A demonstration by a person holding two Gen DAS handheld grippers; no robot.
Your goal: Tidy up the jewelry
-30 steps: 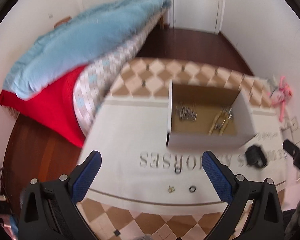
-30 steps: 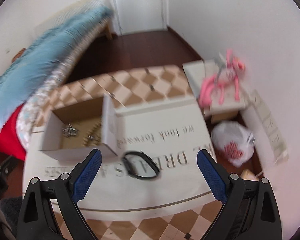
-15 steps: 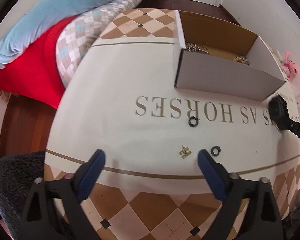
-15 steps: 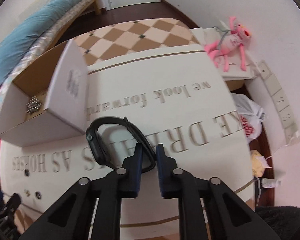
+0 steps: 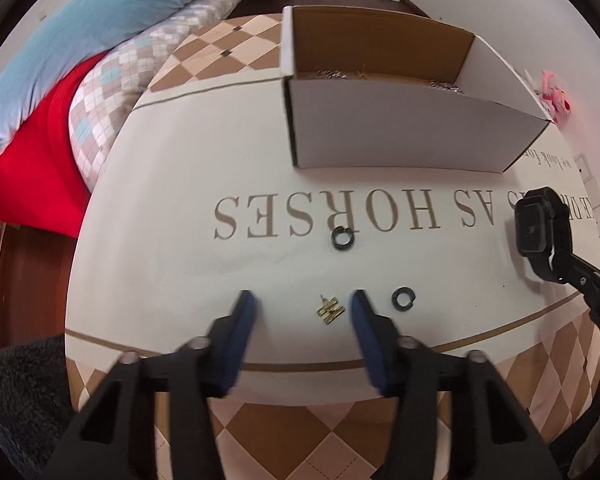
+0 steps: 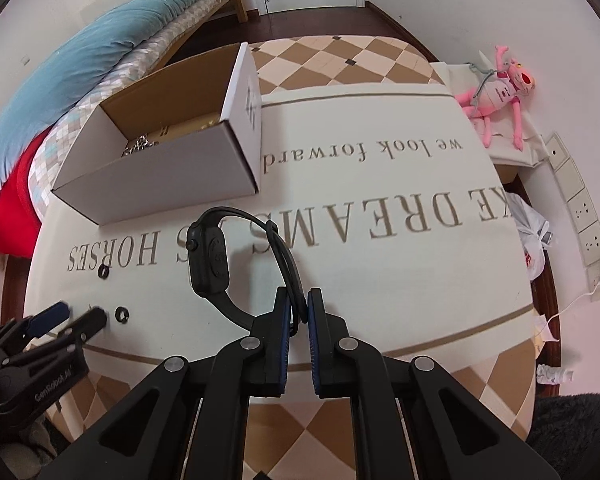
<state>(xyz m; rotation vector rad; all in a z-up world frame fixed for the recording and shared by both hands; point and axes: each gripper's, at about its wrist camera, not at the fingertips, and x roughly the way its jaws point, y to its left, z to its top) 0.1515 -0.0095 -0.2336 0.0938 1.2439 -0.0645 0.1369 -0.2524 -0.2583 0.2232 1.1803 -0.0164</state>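
The jaws of the left gripper [image 5: 300, 307] had narrowed from their wider spread a moment earlier, straddling the small gold charm [image 5: 331, 310] on the cream printed surface [image 5: 172, 184], not yet pinching. The right gripper [image 6: 298, 312] remained pinched on the black smartwatch [image 6: 211, 257] strap, near the open white cardboard box [image 6: 160, 178], suggesting both pieces were headed there.

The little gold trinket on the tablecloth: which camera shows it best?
The left wrist view. There the gold trinket lies in plain sight on the tablecloth, between the open fingers of the left gripper. In the right wrist view the left gripper covers that spot, so the trinket cannot be made out.
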